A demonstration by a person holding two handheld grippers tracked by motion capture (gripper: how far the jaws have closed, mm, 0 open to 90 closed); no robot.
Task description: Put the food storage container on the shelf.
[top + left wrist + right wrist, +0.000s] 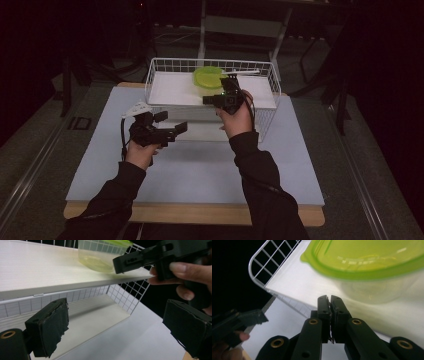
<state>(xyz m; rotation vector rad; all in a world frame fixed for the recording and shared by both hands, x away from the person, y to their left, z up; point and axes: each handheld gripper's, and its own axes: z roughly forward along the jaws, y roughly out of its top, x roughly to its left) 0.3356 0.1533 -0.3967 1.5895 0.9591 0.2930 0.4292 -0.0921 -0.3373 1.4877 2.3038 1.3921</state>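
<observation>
Nearest me, over the table, my left gripper hangs with fingers spread wide, nothing between them, facing the wire basket. Farther on, my right gripper has fingers pressed together, empty, just beside the green-lidded container on the basket's white shelf. Risk as I judge it: closed fingers nudge the light container backward, or snag the wire rim.

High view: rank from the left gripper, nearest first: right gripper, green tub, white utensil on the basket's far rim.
1. Right gripper, up and to the right, at the basket's front shelf.
2. Green tub, on the shelf behind it.
3. White utensil, at the far right rim.
</observation>
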